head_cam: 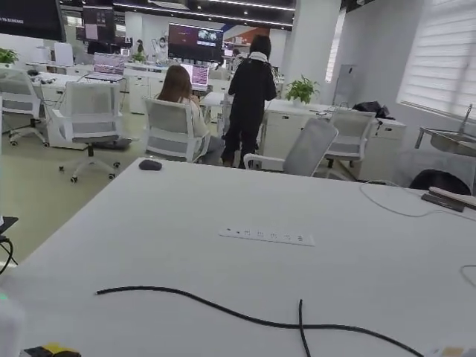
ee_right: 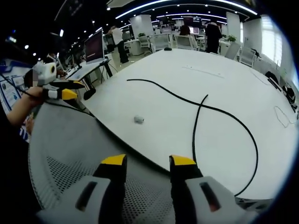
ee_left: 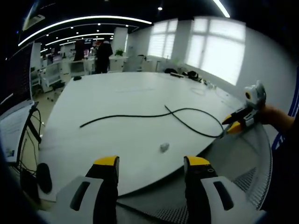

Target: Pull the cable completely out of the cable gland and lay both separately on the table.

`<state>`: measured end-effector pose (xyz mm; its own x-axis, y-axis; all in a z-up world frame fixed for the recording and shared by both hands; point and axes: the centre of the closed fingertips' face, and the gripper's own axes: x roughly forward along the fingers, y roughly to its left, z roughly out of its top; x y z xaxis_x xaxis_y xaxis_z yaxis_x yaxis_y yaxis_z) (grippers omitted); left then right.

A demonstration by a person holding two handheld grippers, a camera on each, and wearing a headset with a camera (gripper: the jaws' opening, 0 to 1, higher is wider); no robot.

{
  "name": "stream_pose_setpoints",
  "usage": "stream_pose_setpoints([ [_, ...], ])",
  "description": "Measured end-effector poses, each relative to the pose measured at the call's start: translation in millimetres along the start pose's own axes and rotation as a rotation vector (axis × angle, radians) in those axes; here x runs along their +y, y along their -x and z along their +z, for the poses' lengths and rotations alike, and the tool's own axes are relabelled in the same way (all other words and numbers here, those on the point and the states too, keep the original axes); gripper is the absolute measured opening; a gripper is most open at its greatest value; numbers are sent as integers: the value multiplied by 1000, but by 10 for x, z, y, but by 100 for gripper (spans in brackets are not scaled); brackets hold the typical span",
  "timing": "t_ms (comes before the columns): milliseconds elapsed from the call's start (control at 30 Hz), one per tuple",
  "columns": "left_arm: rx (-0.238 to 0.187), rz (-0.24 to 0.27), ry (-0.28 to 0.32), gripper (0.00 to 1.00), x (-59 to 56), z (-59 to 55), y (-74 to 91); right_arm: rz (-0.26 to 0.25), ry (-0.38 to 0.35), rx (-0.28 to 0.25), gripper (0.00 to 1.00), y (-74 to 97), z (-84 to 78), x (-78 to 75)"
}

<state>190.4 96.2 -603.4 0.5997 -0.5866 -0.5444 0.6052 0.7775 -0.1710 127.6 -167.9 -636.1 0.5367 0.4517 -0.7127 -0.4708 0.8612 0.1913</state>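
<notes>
In the head view the black cable lies low in the frame on the white table, its long axis running lower left to lower right, with a power strip mid-frame and office chairs and people along the top. In the left gripper view the left gripper stands spread and empty at the bottom, and a small grey gland sits apart from the cable, below centre. In the right gripper view the right gripper is likewise spread and empty above a mesh chair back, and the cable runs from upper centre to lower right.
</notes>
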Motion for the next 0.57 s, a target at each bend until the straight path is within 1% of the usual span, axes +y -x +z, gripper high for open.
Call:
stream_pose_setpoints([
  [67,29,1,-3,57,-17,-70,-25,1,2,1,38,-6,0,2],
  [133,37,-6,-2,57,-32,-95,-32,2,0,6,38,-13,-7,7],
  [167,36,-13,3,57,-38,-92,-28,3,-1,7,38,-18,-9,7],
  [300,37,-8,-1,56,-5,-88,-29,1,4,13,38,-32,-19,7],
  [433,35,-10,1,56,1,-92,-31,1,4,15,38,-35,-25,5],
  [567,40,-10,4,56,2,-115,-42,1,3,16,38,-34,-27,4],
])
